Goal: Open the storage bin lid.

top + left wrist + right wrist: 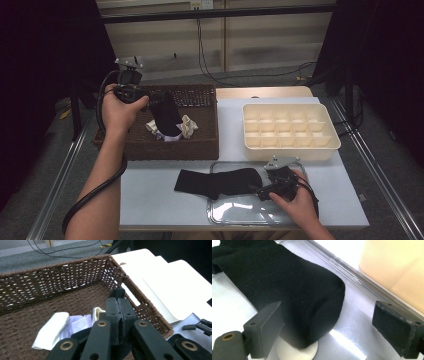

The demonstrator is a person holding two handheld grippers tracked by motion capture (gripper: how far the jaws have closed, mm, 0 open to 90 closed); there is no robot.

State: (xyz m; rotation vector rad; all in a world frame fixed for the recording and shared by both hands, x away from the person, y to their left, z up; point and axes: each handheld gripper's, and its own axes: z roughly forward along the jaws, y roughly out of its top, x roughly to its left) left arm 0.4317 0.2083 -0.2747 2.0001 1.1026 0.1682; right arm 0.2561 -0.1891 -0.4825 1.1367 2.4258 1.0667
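My left gripper (159,96) is shut on a black sock (168,116), which hangs from its jaws over the brown wicker basket (200,146). In the left gripper view the jaws (119,301) are pressed together with black fabric (81,334) pinched between them. A second black sock (220,182) lies flat, partly on the clear tray (240,212) near the table's front. My right gripper (261,191) stands open at that sock's toe end. In the right gripper view the toe (307,302) lies between the spread pads (270,326) without being pressed.
White and pale cloth pieces (186,126) lie in the basket (62,282) below the hanging sock. A cream tray of several compartments (290,130) stands at the right. A white round disc (297,350) lies under the sock's toe on the tray.
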